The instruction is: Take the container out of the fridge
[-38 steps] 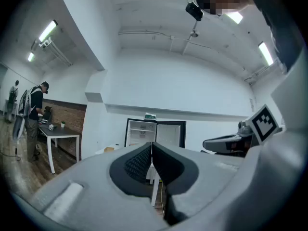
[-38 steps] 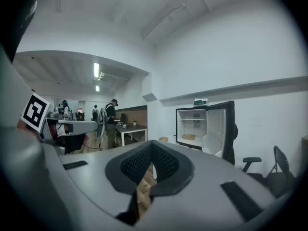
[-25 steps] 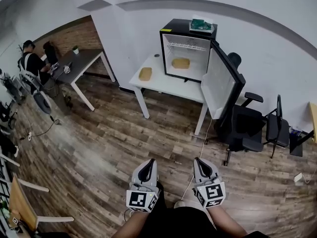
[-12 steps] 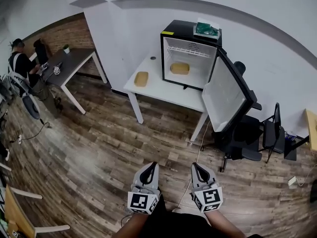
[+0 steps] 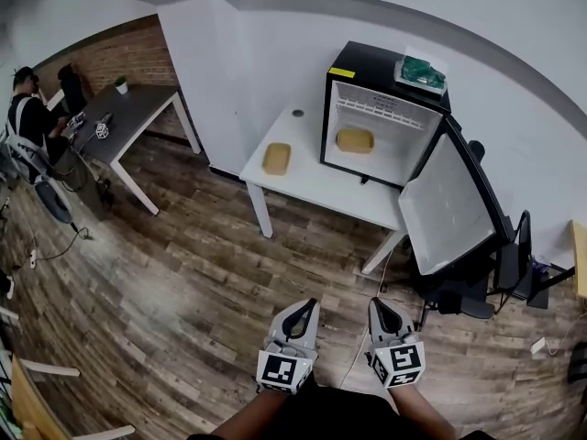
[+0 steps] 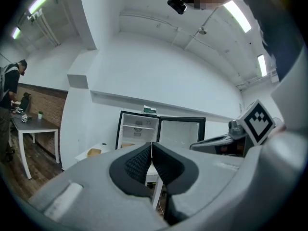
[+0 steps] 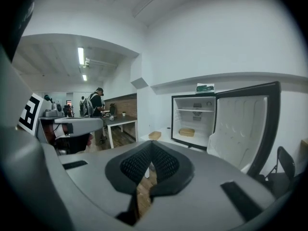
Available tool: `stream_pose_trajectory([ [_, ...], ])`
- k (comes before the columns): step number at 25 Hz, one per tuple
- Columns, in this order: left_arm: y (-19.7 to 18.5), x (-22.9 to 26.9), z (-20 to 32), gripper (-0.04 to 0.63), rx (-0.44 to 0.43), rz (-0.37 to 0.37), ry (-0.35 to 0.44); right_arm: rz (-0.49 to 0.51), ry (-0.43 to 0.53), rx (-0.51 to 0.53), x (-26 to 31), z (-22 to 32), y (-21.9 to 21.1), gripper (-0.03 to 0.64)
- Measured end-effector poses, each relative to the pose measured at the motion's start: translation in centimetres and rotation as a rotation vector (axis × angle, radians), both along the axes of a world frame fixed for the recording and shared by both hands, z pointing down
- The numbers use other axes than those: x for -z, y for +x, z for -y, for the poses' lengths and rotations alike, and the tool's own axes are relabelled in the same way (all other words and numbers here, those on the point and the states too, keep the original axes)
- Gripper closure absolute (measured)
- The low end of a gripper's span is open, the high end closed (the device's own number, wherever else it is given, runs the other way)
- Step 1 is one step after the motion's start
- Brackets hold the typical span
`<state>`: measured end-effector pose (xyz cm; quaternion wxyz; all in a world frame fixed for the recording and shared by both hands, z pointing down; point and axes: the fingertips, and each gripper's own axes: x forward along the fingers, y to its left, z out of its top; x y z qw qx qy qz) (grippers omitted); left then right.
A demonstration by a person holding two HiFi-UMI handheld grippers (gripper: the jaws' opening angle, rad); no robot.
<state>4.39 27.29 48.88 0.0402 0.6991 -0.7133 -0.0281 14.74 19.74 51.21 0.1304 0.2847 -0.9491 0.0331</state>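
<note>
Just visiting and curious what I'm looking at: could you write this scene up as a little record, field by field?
fridge: black, on the white table, door open
container: tan, inside the fridge, below the wire shelf
second container: tan, on the table left of the fridge
left claw: shut, empty, far short of the fridge
right claw: shut, empty, beside the left claw
green box: on top of the fridge
person: at a dark desk, far left
</note>
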Motion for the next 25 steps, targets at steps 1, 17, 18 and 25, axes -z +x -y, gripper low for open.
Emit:
stream_pose_trajectory([
  [1,-1.0,0.3,0.5,0.577,0.002,-0.001,0.009,-0.002,0.002,-0.009,0.2,0.6,-0.8,0.618],
  [17,-14.6,1.5,8.0,0.577,-0.045,-0.019,0.054,-0.044,0.047,-0.126,1.8,8.8,-11.2,0.618],
  [18,-15.3,1.4,8.3,0.577,-0.049,-0.018,0.055,-0.048,0.043,-0.129,1.6,8.9,-11.7,0.618],
  [25,-18.2,0.1,9.7,0.577,-0.047,-0.034,0.033,-0.103,0.005,-0.122,-0.4,9.5,-13.3,0.618],
])
